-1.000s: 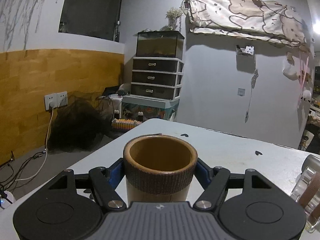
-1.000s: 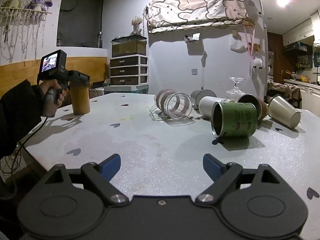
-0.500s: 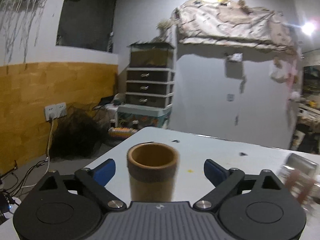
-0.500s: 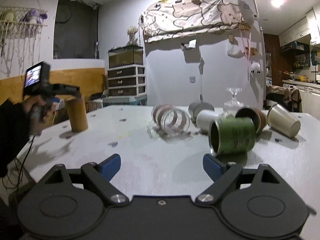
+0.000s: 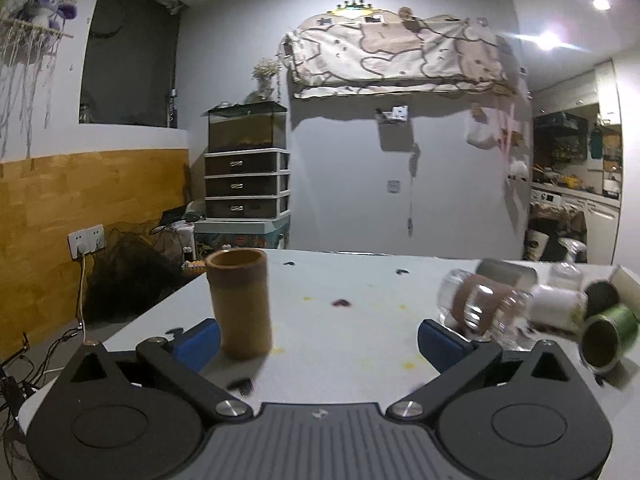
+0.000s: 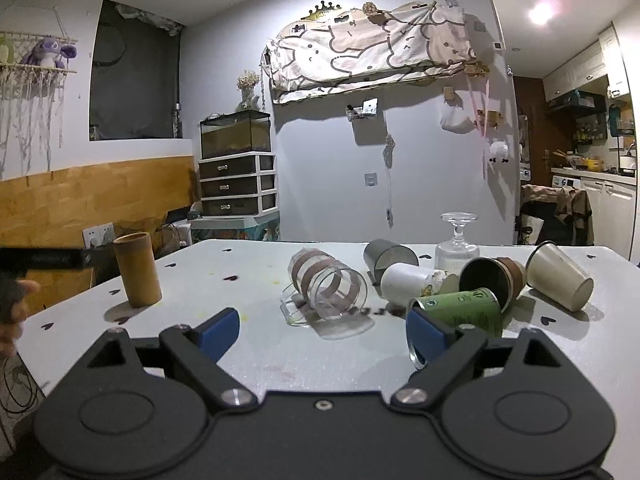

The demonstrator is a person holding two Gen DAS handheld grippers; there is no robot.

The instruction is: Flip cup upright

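Observation:
A tall brown cup (image 5: 240, 304) stands upright near the table's left edge; it also shows in the right wrist view (image 6: 137, 269). My left gripper (image 5: 318, 340) is open and empty, pulled back from the cup, which stands by its left finger. My right gripper (image 6: 322, 330) is open and empty above the table's near side. Ahead of it lie a clear glass mug with brown bands (image 6: 328, 284) and a green can (image 6: 456, 320), both on their sides.
Behind the green can lie a white cup (image 6: 412, 282), a grey cup (image 6: 390, 258), a dark cup with a brown band (image 6: 492, 278) and a cream cup (image 6: 560, 276). A clear stemmed glass (image 6: 458, 240) stands behind them. The white table (image 6: 248, 264) has its left edge close to the brown cup.
My left gripper opened, let go of the brown cup and drew back and to the right. The cup stays upright. My right gripper moved closer to the fallen cups.

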